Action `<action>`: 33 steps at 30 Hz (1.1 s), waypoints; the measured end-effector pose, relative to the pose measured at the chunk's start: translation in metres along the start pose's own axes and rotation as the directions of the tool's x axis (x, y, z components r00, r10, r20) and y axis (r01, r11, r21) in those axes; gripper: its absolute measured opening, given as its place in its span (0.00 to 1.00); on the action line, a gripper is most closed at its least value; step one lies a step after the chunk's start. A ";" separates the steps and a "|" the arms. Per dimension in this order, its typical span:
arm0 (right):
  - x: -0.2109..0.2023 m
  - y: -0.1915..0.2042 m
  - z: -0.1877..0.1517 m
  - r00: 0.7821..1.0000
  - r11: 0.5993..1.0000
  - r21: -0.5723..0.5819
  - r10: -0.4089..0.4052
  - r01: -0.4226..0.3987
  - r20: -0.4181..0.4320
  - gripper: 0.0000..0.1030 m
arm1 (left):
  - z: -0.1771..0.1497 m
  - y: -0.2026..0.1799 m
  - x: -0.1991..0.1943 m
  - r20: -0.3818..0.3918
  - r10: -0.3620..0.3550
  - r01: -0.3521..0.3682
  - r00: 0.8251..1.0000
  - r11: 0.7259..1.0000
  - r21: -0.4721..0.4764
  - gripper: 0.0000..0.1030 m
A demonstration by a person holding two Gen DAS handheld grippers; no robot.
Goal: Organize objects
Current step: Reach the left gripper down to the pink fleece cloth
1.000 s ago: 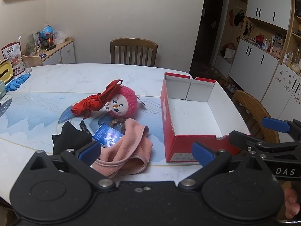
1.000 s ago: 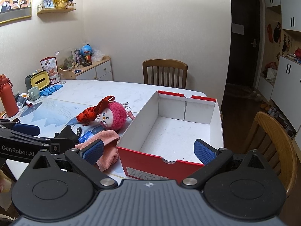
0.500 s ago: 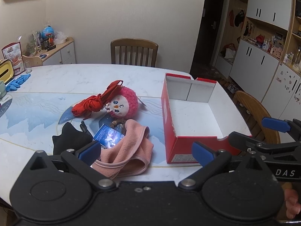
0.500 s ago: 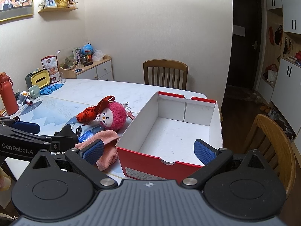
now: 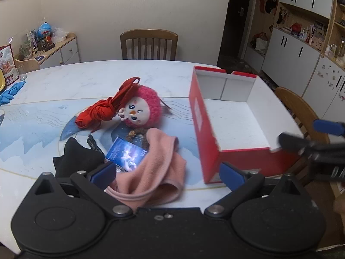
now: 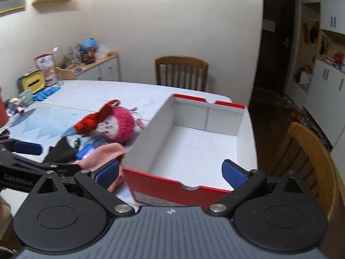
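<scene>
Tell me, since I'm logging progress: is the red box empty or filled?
Empty. The red box shows only its bare white floor; the doll lies outside on the table.

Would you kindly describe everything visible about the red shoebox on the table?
The red shoebox is open, lidless cardboard: red outside, white inside, with nothing in it. Notches cut its near and far rims, and a label sits on the near end. It rests flat near the table edge, right of the pink cloth. Nothing grips it.

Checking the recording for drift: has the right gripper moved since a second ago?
Yes. The right gripper has shifted left: the chair behind the table sits further right in its view.
</scene>
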State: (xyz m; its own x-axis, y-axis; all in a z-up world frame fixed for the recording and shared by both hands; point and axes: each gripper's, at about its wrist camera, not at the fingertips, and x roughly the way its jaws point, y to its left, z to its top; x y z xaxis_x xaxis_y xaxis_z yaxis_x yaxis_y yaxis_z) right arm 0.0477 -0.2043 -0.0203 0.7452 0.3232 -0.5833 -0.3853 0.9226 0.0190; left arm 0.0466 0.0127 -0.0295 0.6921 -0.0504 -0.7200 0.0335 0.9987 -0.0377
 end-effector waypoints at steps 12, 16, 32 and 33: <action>0.059 -0.065 0.016 0.975 0.975 0.087 -0.194 0.204 -0.107 0.99 | 0.001 0.011 0.052 -0.045 0.011 -0.005 0.999 0.993 0.117 0.90; 0.081 -0.082 0.013 0.963 0.967 0.121 -0.202 0.225 -0.179 0.98 | -0.001 0.009 0.069 -0.069 0.004 0.008 0.998 0.985 0.173 0.84; 0.124 -0.093 0.001 0.915 0.957 0.099 -0.228 0.274 -0.332 0.46 | -0.009 0.006 0.097 -0.101 -0.054 0.082 0.993 0.951 0.297 0.73; 0.125 -0.092 0.001 0.913 0.956 0.092 -0.232 0.277 -0.336 0.42 | -0.009 0.006 0.098 -0.103 -0.055 0.084 0.993 0.949 0.303 0.72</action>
State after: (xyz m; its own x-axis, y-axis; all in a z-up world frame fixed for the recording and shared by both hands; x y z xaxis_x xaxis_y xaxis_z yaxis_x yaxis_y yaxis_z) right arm 0.1768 -0.2490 -0.0941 0.5870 0.0099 -0.8095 -0.1115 0.9914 -0.0688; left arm 0.1079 0.0137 -0.1067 0.6113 -0.1054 -0.7843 0.3083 0.9445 0.1134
